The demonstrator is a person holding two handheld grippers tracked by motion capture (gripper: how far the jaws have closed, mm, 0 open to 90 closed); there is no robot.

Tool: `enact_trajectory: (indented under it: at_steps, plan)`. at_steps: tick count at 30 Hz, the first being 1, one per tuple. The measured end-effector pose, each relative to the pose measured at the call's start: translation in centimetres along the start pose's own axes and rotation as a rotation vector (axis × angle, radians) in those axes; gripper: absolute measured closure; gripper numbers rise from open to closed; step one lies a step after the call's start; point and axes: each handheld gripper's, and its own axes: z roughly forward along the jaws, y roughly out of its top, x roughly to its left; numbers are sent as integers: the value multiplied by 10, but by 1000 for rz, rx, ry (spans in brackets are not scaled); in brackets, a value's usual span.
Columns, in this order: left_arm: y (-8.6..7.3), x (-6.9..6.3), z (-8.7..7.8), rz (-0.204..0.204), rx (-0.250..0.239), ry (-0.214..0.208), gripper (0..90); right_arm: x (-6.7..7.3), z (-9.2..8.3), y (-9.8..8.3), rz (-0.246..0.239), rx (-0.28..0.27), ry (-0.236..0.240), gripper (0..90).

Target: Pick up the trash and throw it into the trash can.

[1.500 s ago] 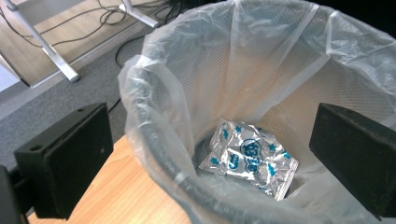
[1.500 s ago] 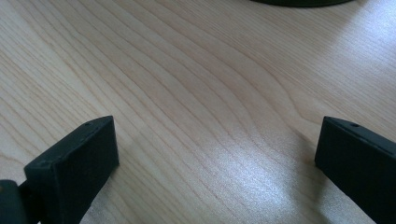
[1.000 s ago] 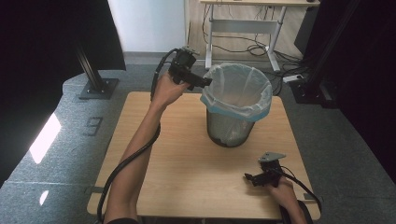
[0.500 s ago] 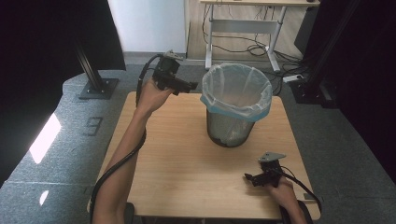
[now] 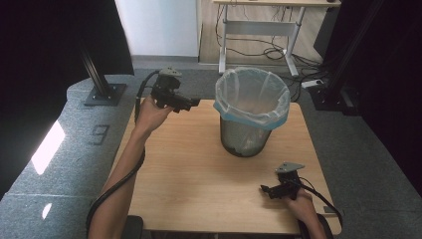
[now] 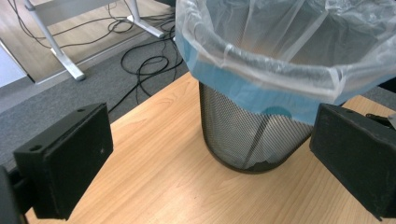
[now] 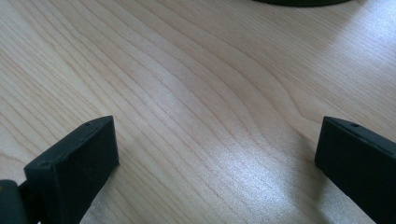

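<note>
The upright bin (image 5: pixel 253 112) is seen centre-frame, right of the nearer, wide-open, empty left gripper (image 5: pixel 191 103), while the right gripper (image 5: pixel 265 189), equally wide, is held lower right.

Left gripper (image 6: pixel 212 158) holding its jaws wide apart, black mesh bin (image 6: pixel 247 130) standing on the wooden table (image 6: pixel 159 186) near its far edge, translucent liner (image 6: pixel 289 51) folding over the rim, cables (image 6: pixel 144 51) trailing across grey floor (image 6: pixel 65 107) beyond

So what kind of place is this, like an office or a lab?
Probably a lab or recording workspace: a wooden table ringed by dark curtains, a camera-stand post bolted beside it, and loose cables under a desk behind. A lined mesh bin sits on the table.
</note>
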Motion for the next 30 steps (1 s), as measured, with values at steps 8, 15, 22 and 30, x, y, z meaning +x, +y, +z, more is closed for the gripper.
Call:
enact_trajectory:
  at_steps: [8, 15, 22, 30]
  plan:
    - [-27, 0, -1, -1, 5, -2, 0, 0, 0, 0, 0, -2, 0, 0]
    - [-51, 2, -4, -20, -9, -9, 0, 0, 0, 0, 0, -2, 0, 0]
    - [-71, 2, -4, -25, -11, -8, 0, 0, 0, 0, 1, -2, 1, 0]
    - [-95, 1, 1, -26, -18, -23, 0, 0, 0, 0, 1, -2, 1, 0]
